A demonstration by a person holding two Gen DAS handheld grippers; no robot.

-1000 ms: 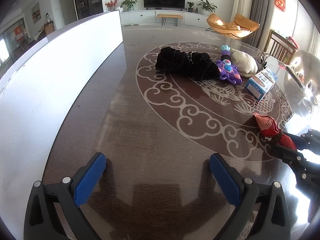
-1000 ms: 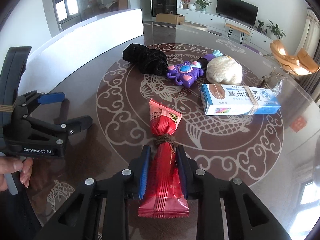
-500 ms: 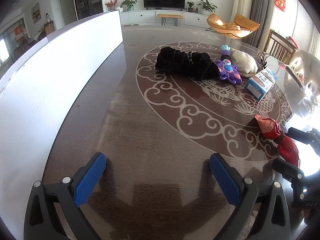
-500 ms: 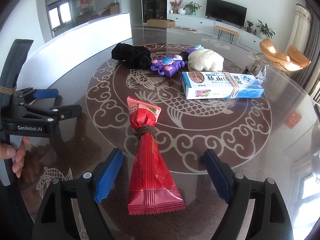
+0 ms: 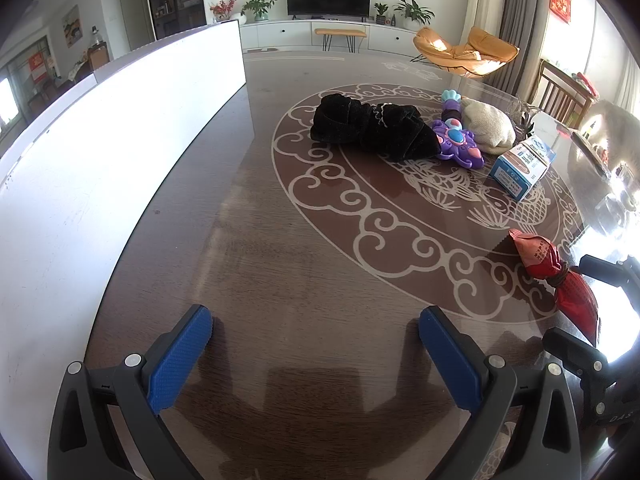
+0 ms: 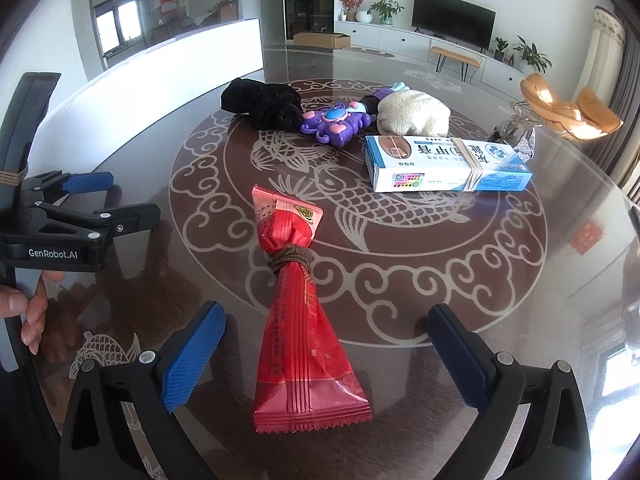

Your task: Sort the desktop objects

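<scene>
The red snack packet (image 6: 302, 320) is lying flat on the dark glass-topped table (image 6: 500, 320), in the lower centre of the right wrist view, with a brown cord tied around its waist. The right gripper (image 6: 326, 354) is opening: its blue pads (image 6: 192, 360) are standing wide apart on either side of the packet, and neither pad is touching it.

In the left wrist view, the packet (image 5: 554, 276) is sitting at the right edge of the frame. The left gripper (image 5: 316, 354) is resting low in the frame with its jaws spread wide and nothing between them. In the right wrist view, a hand (image 6: 24, 308) is gripping its handle at the left edge.

Farther up the table, a blue and white box (image 6: 444, 164) is lying upper right of the packet. Beyond it, a purple toy (image 6: 334, 122), a black cloth bundle (image 6: 264, 102) and a cream knitted item (image 6: 412, 114) are clustered together. A white panel (image 5: 100, 152) is filling the left side of the left wrist view.
</scene>
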